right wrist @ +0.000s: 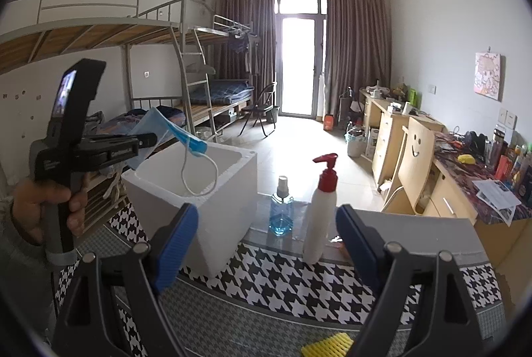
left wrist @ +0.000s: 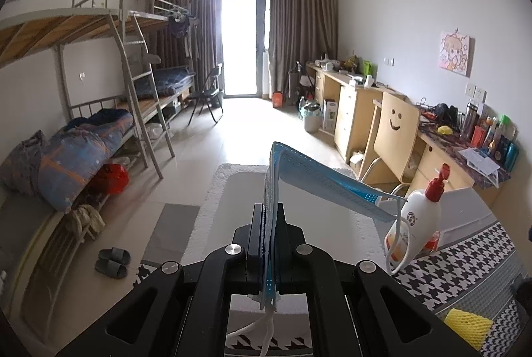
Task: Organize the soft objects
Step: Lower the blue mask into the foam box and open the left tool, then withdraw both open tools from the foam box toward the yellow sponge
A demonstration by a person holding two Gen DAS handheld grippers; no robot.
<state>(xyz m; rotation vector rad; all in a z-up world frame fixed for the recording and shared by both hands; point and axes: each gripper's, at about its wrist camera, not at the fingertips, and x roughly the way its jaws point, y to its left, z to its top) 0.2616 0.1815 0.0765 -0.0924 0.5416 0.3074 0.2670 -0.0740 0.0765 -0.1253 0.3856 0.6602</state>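
Your left tool [left wrist: 270, 224] is clamped tight on a blue face mask [left wrist: 319, 180], its two pads pressed together on the folded edge, and you hold that mask over the open white foam box [right wrist: 212, 190]. In the right wrist view the mask [right wrist: 166, 130] hangs above the near left corner of the box, with one white ear loop [right wrist: 199, 177] drooping down inside the box's opening; your hand [right wrist: 50, 207] grips the handle of the left tool just left of the box. Your right tool [right wrist: 266, 240] stands wide apart with nothing between its blue pads [right wrist: 176, 240], pointing toward the box from the near side. The box stands on the desk [right wrist: 282, 283], which is covered by a black-and-white houndstooth cloth. Just right of the box stands a small blue spray bottle [right wrist: 282, 207], and right of that a white pump bottle [right wrist: 324, 207] with a red head. A yellow mesh foam sleeve [right wrist: 329, 347] lies on the cloth well nearer to you than the box, at the lower edge of the view.
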